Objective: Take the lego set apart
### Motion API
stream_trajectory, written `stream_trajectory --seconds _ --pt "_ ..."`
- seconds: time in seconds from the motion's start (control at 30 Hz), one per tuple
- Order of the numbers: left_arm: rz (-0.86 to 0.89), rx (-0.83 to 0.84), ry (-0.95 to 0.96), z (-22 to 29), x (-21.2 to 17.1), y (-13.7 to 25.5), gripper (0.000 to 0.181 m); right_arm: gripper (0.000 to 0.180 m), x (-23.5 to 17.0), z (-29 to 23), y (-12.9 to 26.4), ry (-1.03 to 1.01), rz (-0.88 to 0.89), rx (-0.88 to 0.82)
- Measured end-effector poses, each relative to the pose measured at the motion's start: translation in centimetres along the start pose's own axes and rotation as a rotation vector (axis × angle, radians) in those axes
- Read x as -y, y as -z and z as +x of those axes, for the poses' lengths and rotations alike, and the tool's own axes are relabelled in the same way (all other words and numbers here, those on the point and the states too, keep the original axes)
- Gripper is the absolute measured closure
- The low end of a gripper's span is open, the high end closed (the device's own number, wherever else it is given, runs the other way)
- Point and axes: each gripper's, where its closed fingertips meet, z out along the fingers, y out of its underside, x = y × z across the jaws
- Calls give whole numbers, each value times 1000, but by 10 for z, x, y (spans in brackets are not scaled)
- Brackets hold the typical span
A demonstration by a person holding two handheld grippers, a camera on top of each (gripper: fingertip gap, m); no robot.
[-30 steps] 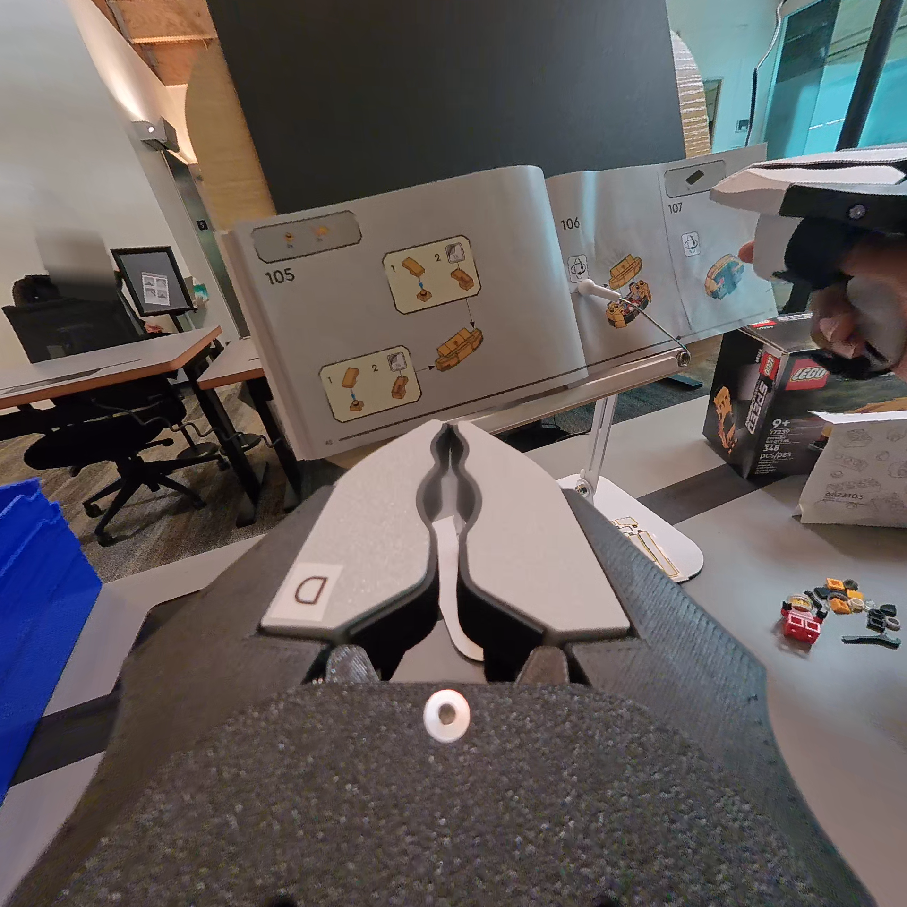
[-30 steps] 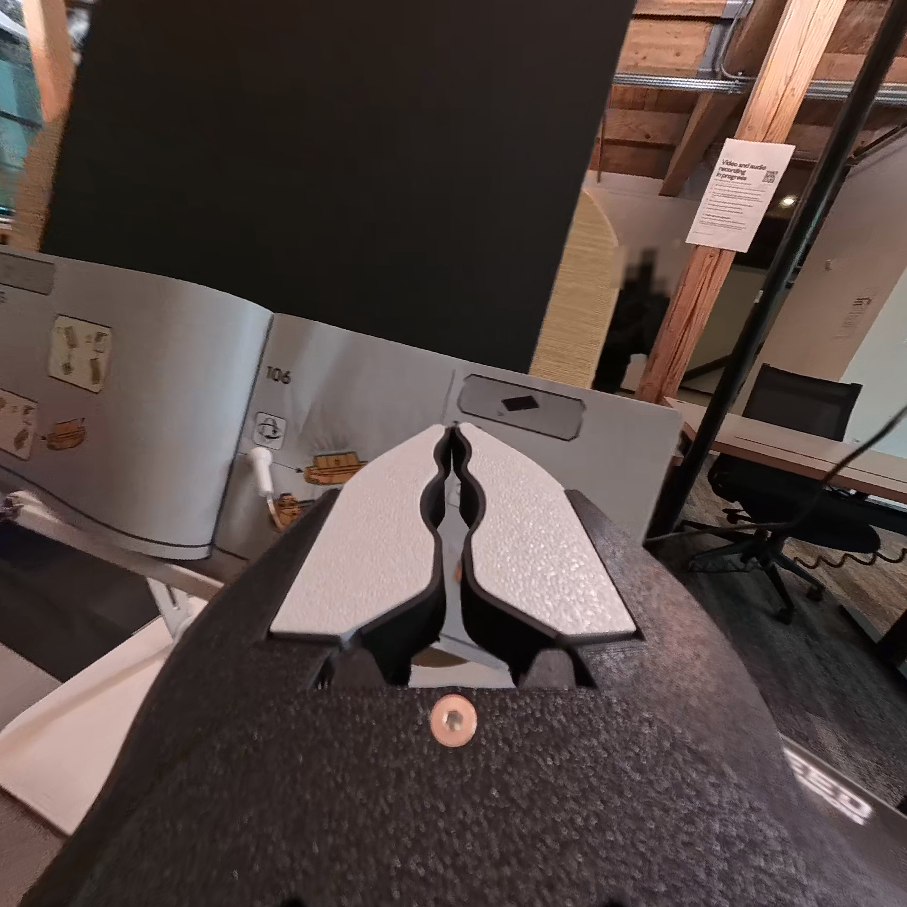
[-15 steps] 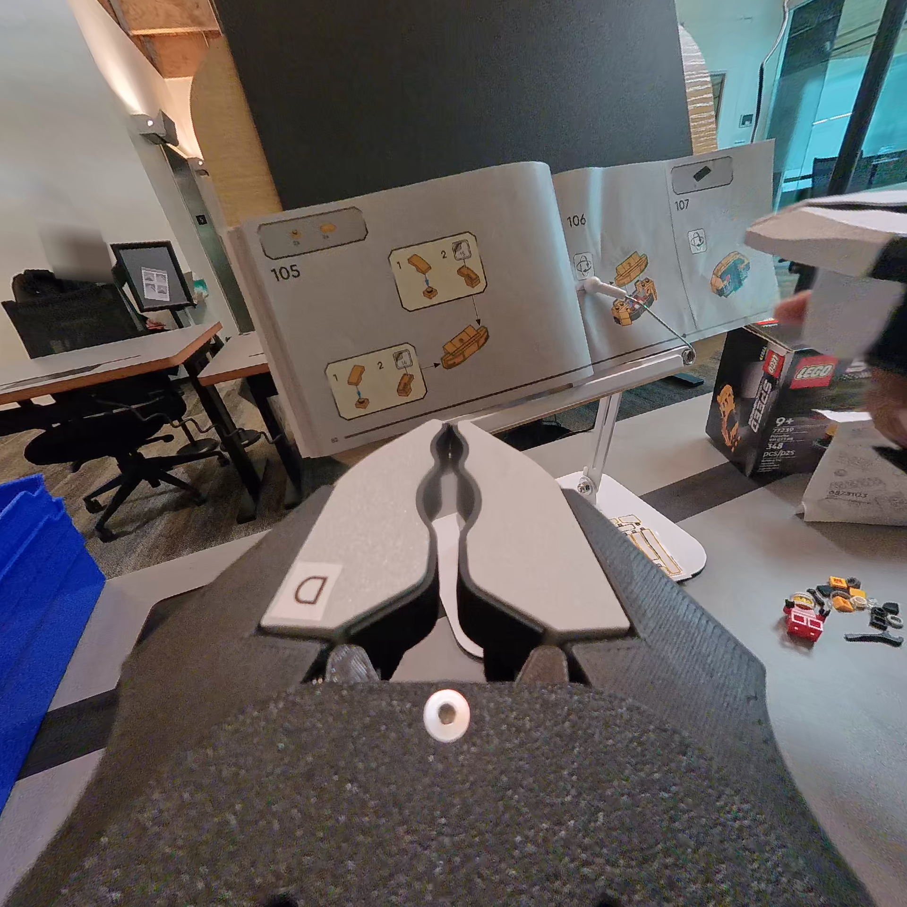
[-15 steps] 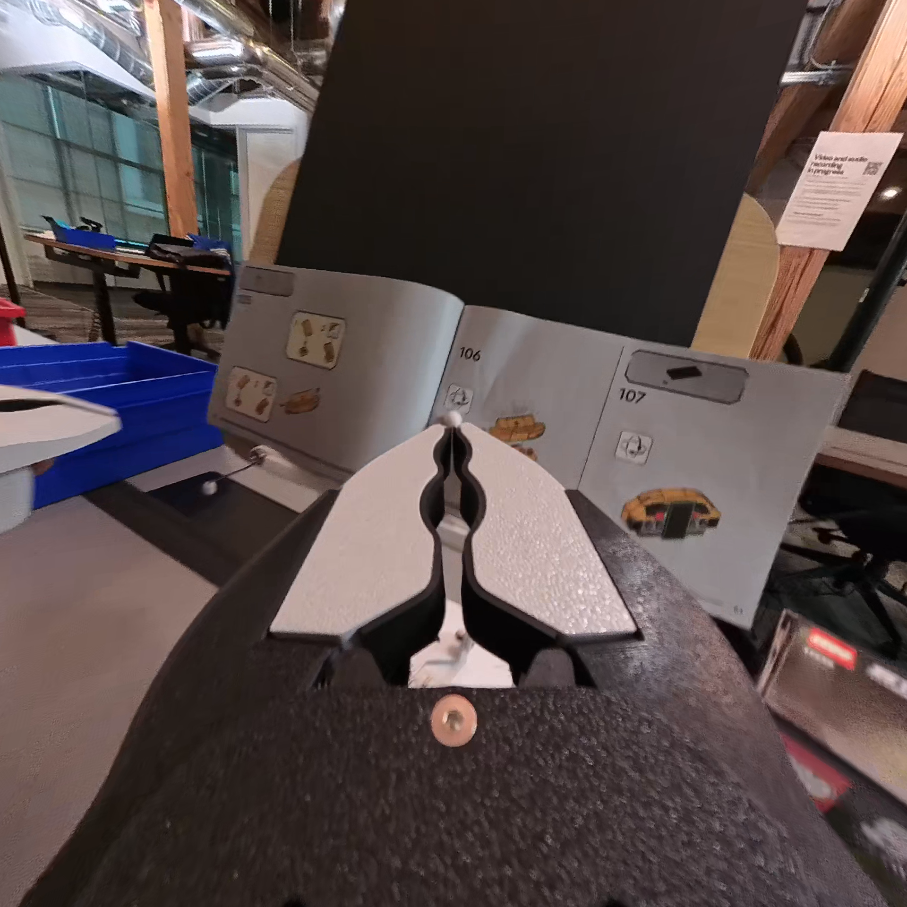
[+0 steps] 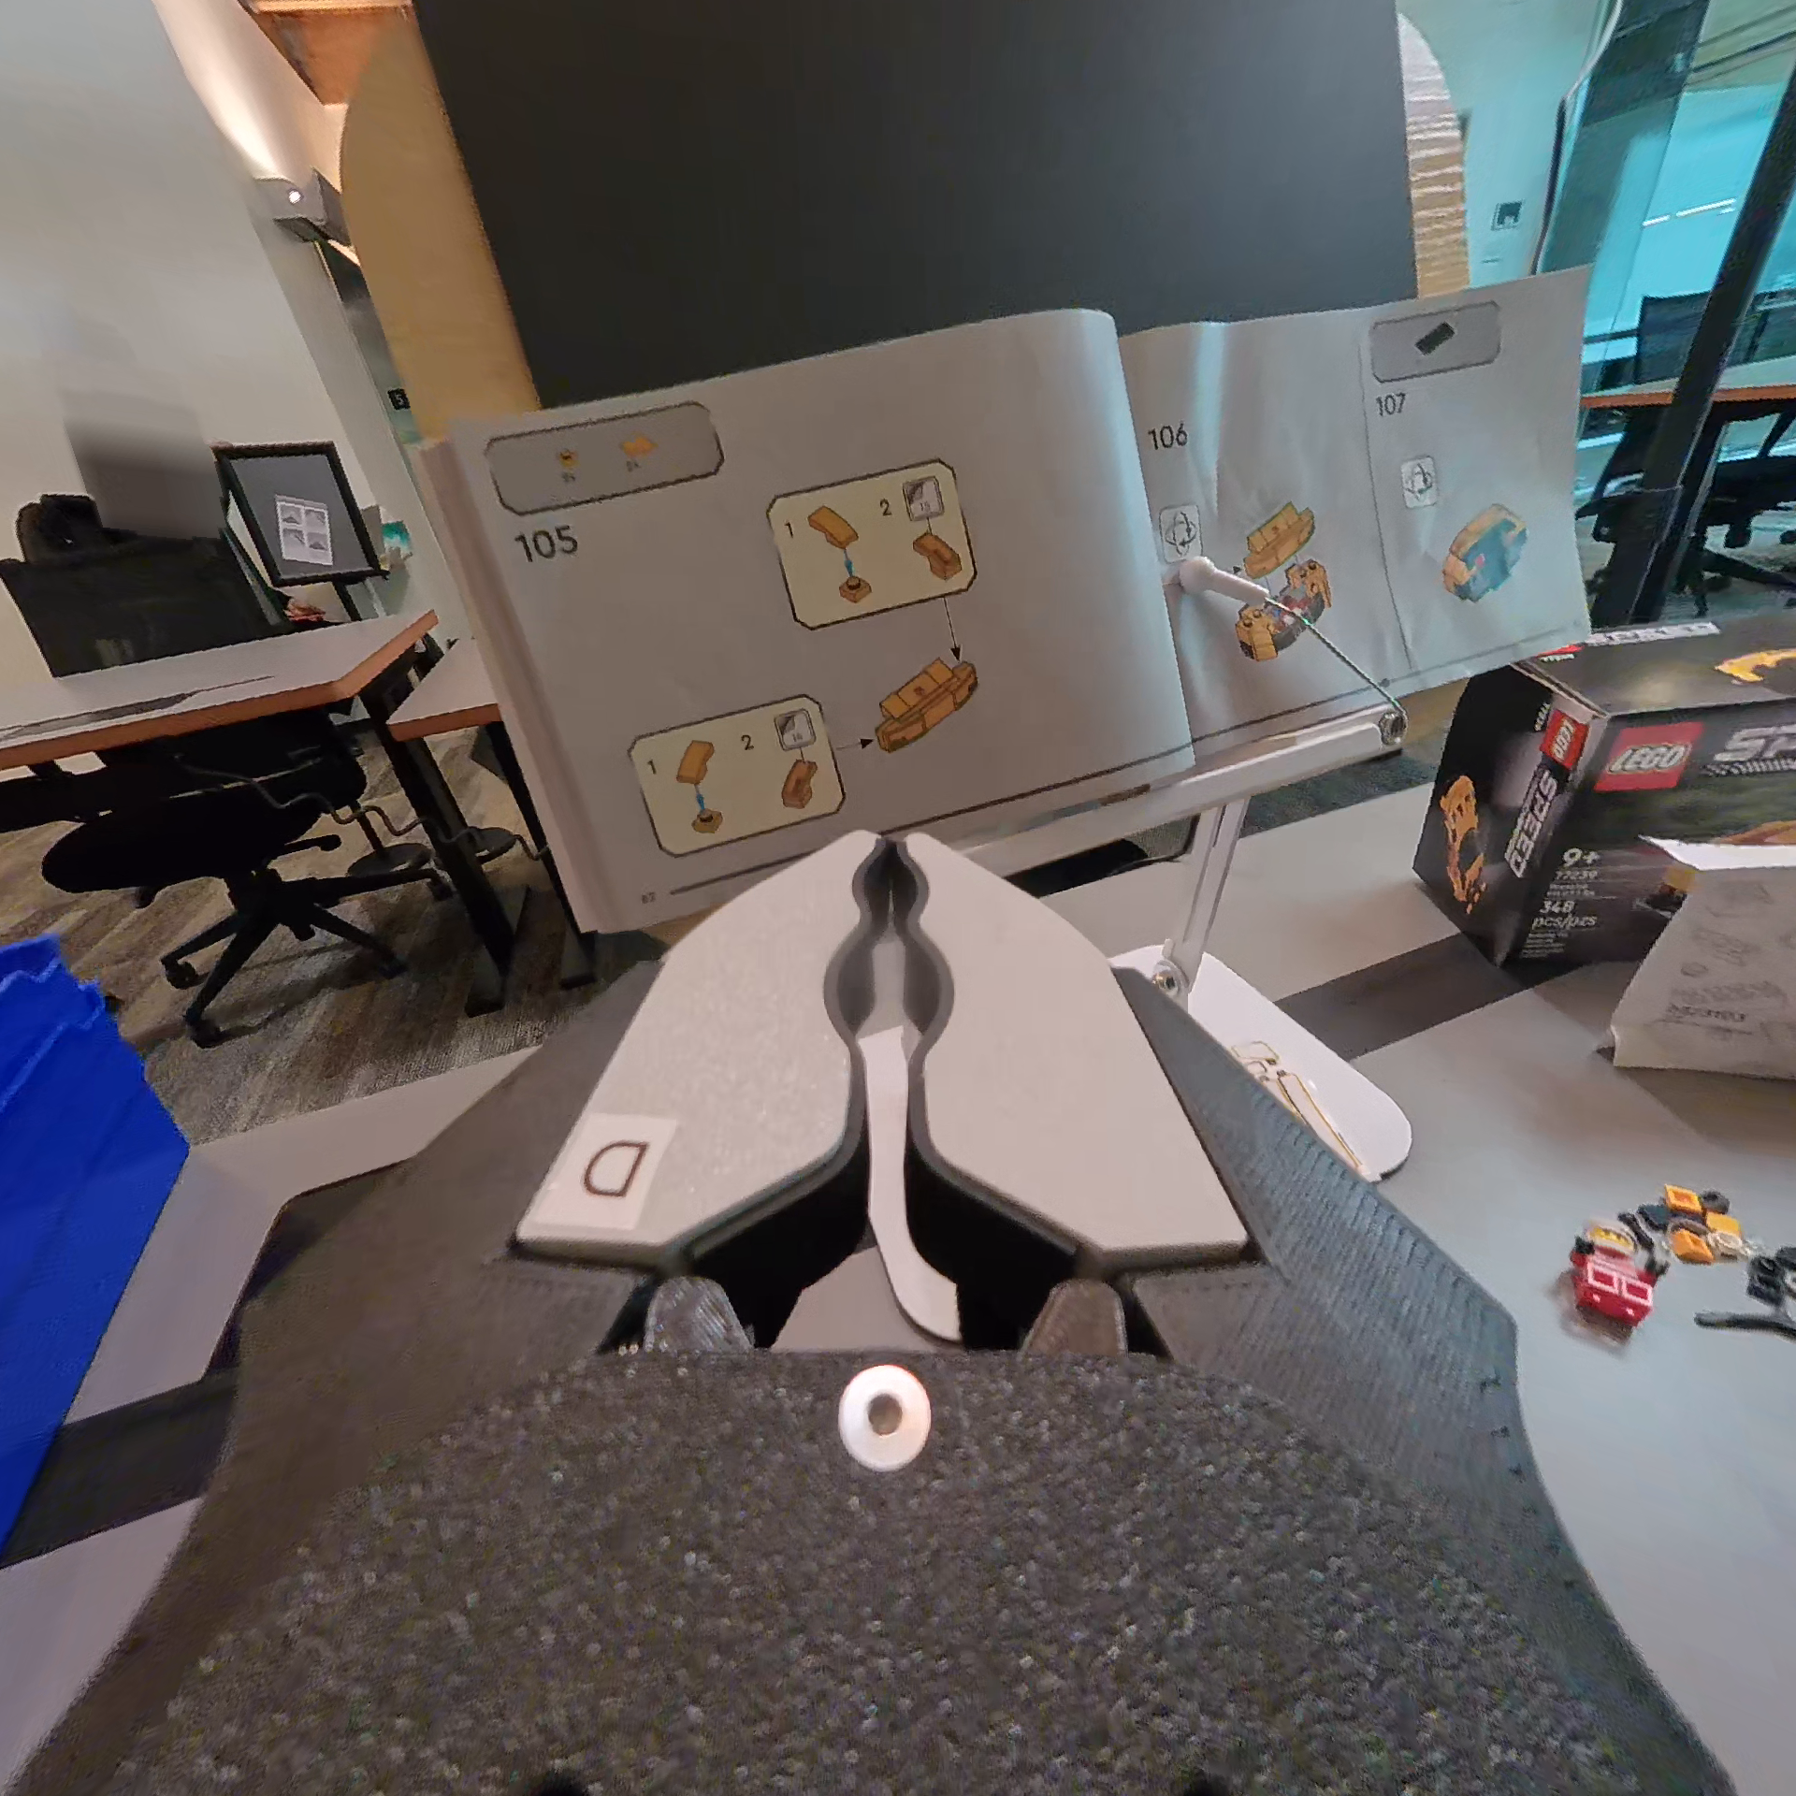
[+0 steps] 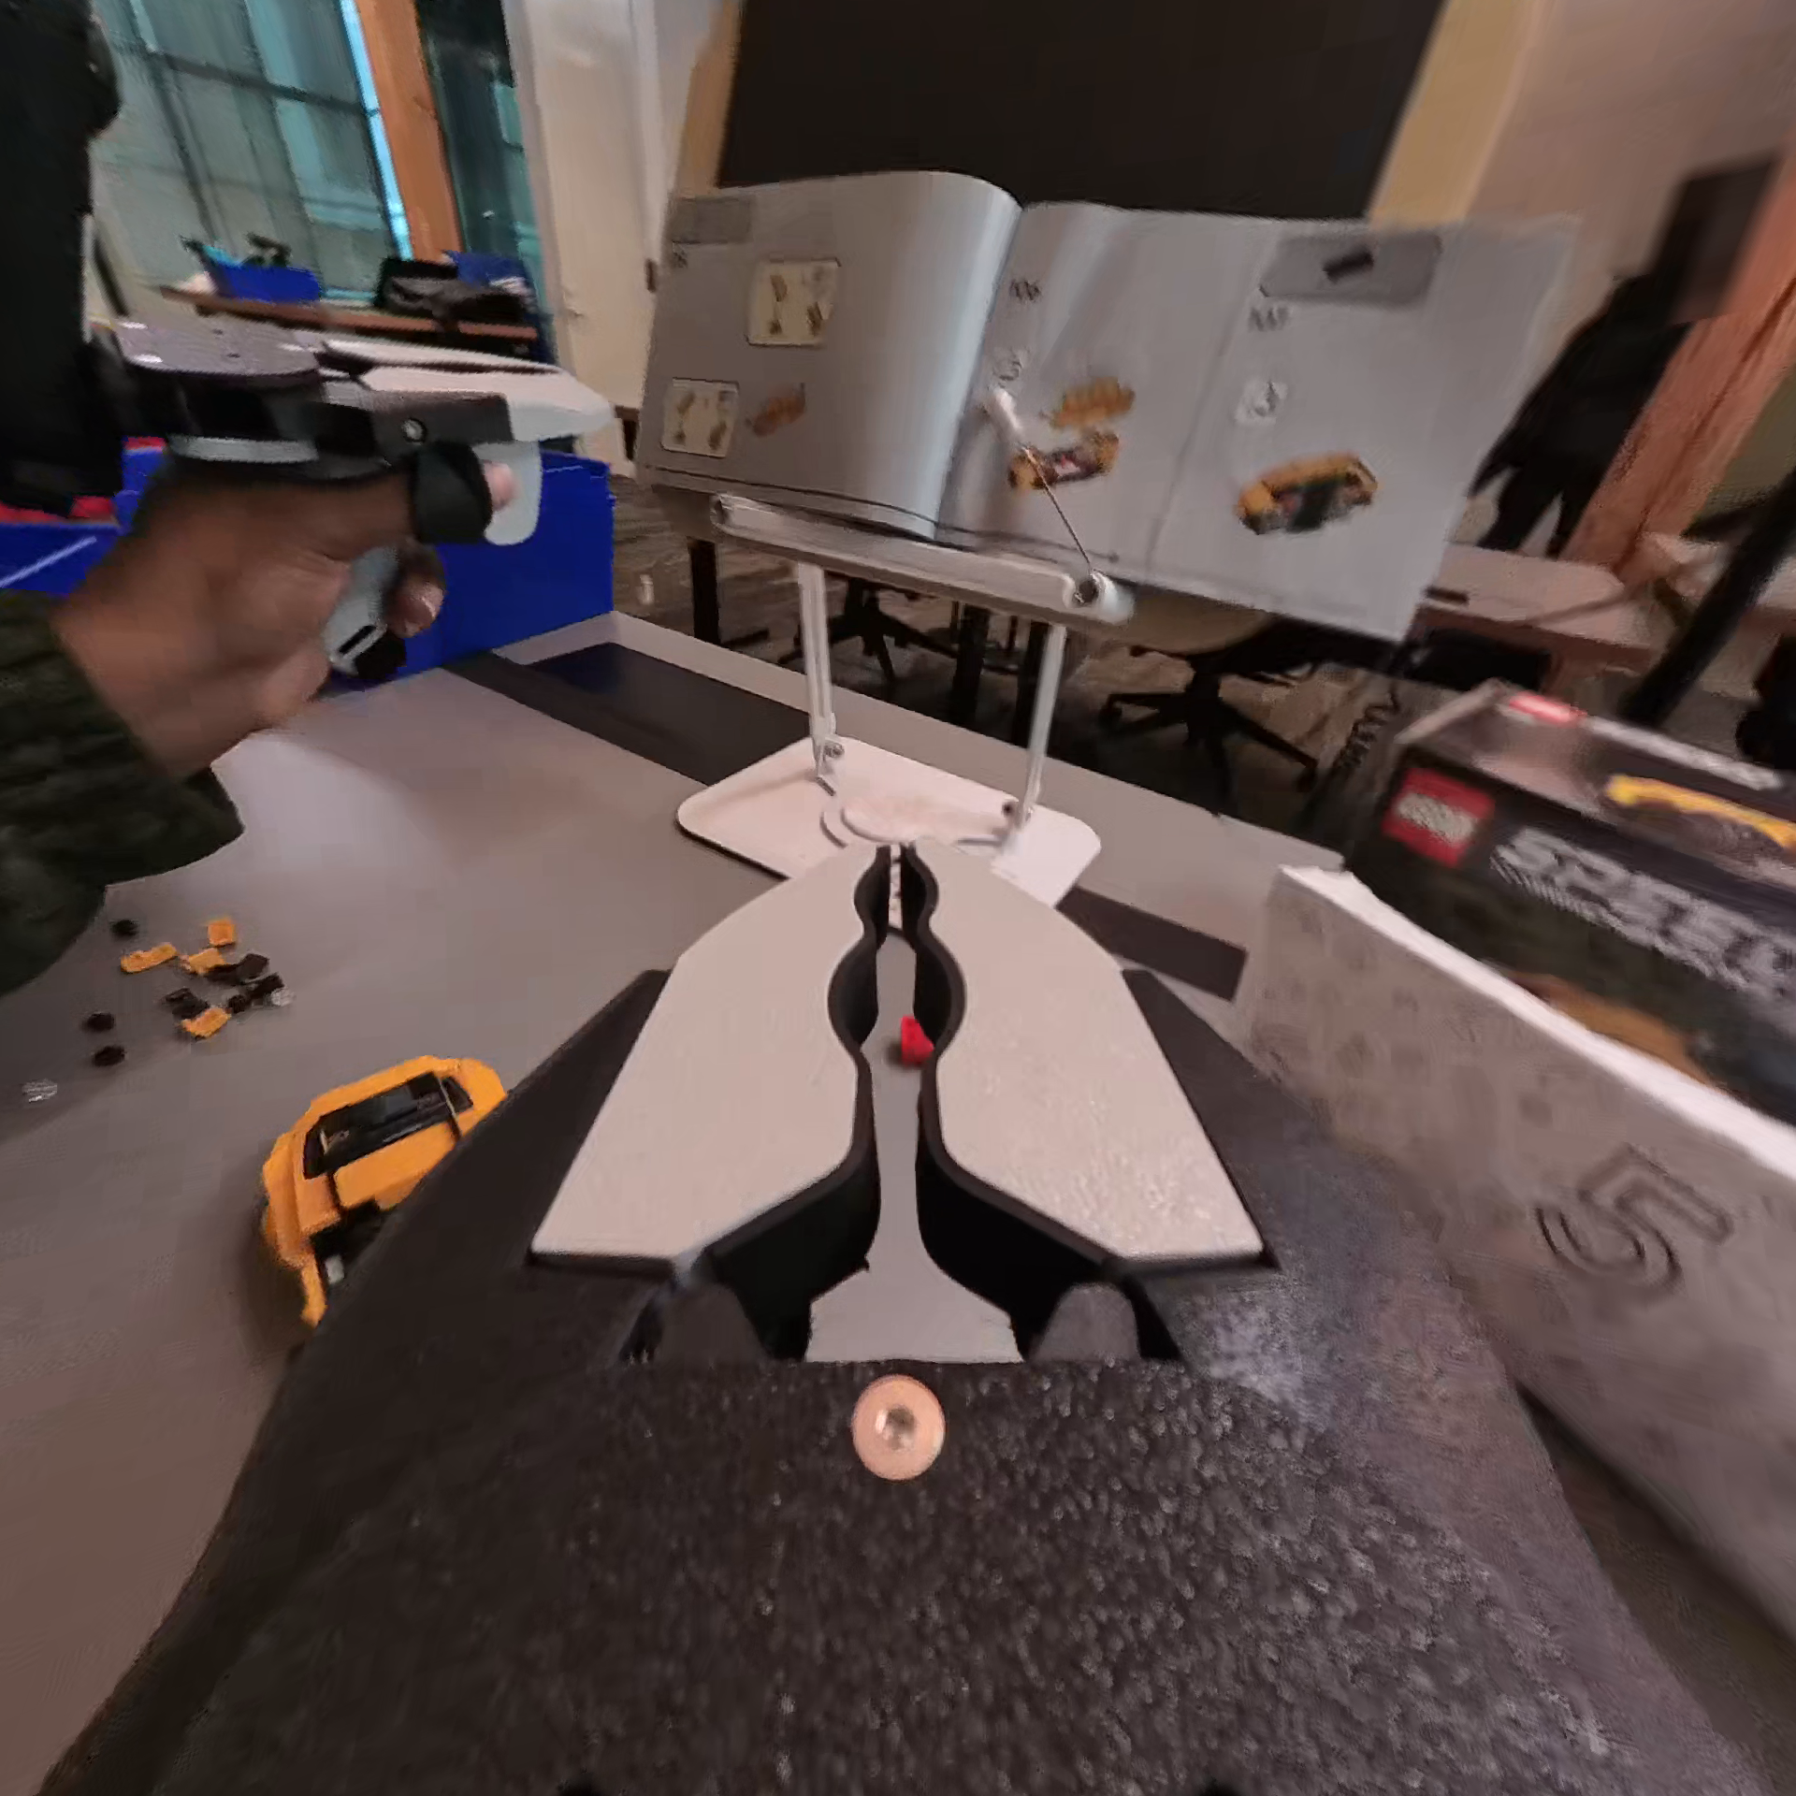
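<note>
A partly built yellow lego car (image 6: 374,1157) sits on the grey table (image 6: 466,855), left of and just below my right gripper (image 6: 894,857). That gripper is shut and empty, and hangs over the table. A small red piece (image 6: 912,1040) shows through the gap behind its tips. Loose yellow and black pieces (image 6: 199,982) lie farther left. My left gripper (image 5: 889,847) is shut and empty, held above the table and facing the instruction booklet (image 5: 826,622). It also shows in the right wrist view (image 6: 544,408), held in a hand. A red piece with small parts (image 5: 1652,1259) lies to its right.
The booklet stands on a white stand (image 6: 894,807) at the table's far side. A black lego box (image 5: 1604,807) and a white paper bag (image 6: 1516,1098) are on the right. A blue bin (image 5: 68,1215) is on the left. Office desks and chairs stand beyond. Across from one pair of fingers to the other is roughly 30 centimetres.
My right gripper has swung down and left from the booklet toward the table, so the yellow car and loose pieces now show. It has left the left wrist view. The left gripper has barely moved.
</note>
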Motion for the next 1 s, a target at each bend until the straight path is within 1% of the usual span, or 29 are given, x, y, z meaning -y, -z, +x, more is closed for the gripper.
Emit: stream_trajectory --seconds 0.13,0.23,0.33,0.5,1.0 --pt "17 23 16 -7 8 -9 181 178 -7 31 22 -42 48 -121" --pt "29 42 37 -14 14 -18 181 178 -10 52 26 -92 64 -168" --pt "25 61 42 -21 10 -24 181 178 -21 60 27 -121 55 -179" --pt "-12 66 18 -24 -14 -28 181 178 -21 67 29 -41 68 -201" --pt "14 -12 1 1 -8 -61 180 178 -25 71 30 -60 62 -198"
